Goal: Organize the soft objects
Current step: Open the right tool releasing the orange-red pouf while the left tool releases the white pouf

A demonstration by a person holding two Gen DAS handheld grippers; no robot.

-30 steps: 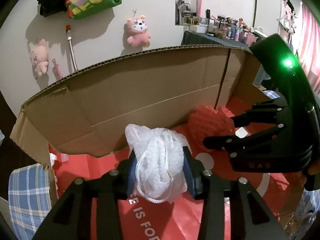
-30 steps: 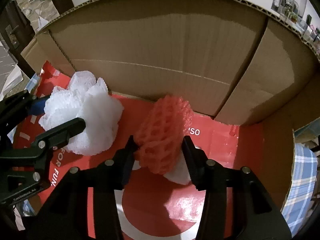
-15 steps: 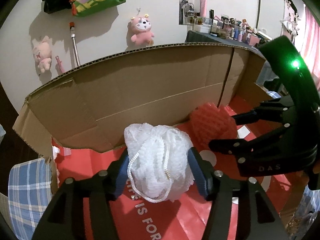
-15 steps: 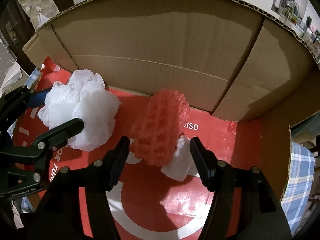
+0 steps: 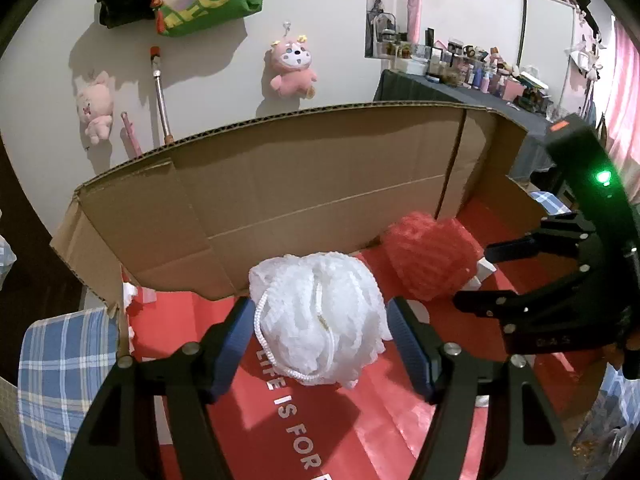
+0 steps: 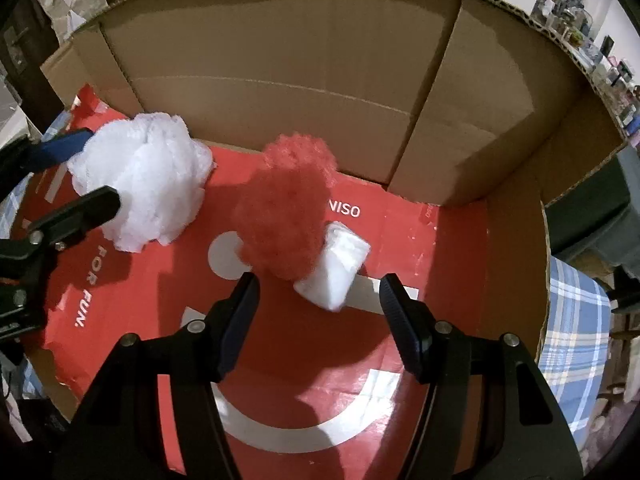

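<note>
Two mesh bath poufs lie inside the open cardboard box [image 6: 280,60], both near its tall brown back wall: the white pouf [image 5: 320,316] to the left, the red pouf [image 6: 284,216] toward the middle, with a small white plastic packet [image 6: 340,268] touching the red one on the side away from the white. All three rest on the box's red printed floor.

The left claw [image 5: 320,344] is opening, its blue pads straddling the white pouf with the puff springing out to fill most of the gap; whether the pads have fully let go I cannot tell. The right claw [image 6: 316,320] stands well open and empty, its tips just short of the red pouf.

My worry is the white pouf's cord loop [image 5: 288,360], which hangs down between the left pads: lifting away could snag it and drag the pouf out. The light, springy mesh may also cling to a pad or roll against the red pouf.
</note>
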